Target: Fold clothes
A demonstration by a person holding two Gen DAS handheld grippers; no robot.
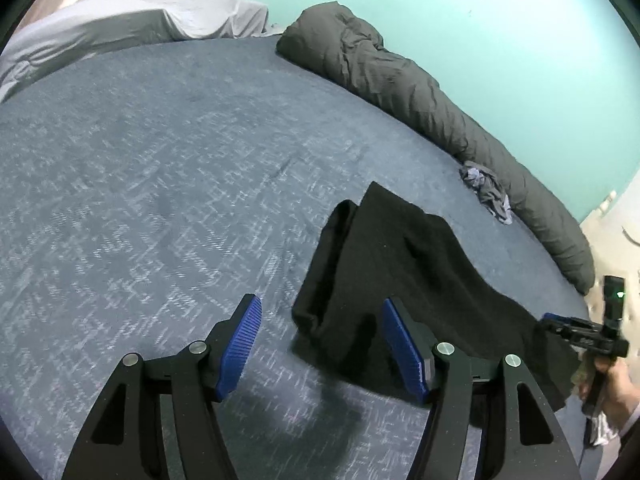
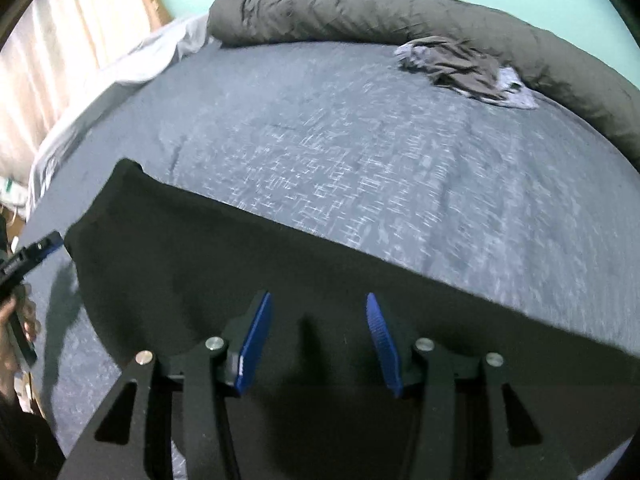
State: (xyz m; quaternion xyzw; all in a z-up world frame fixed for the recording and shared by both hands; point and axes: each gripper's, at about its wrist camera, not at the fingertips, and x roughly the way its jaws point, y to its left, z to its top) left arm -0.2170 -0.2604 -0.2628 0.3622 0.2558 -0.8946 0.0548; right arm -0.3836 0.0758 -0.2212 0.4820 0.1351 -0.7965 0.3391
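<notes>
A black garment [image 1: 400,272] lies folded on the blue-grey bed cover [image 1: 160,184]; in the right wrist view it [image 2: 240,264] spreads wide under the camera. My left gripper [image 1: 322,316] is open, hovering over the garment's near left edge, holding nothing. My right gripper [image 2: 319,312] is open above the garment's middle, holding nothing. The right gripper also shows at the right edge of the left wrist view [image 1: 584,332], at the garment's right end. The left gripper's tip [image 2: 36,250] shows at the left edge of the right wrist view.
A rolled dark grey duvet [image 1: 440,108] lies along the far side by the teal wall. A crumpled grey garment [image 1: 486,192] sits beside it, also seen in the right wrist view [image 2: 464,66]. A light grey pillow [image 1: 120,28] lies at the head.
</notes>
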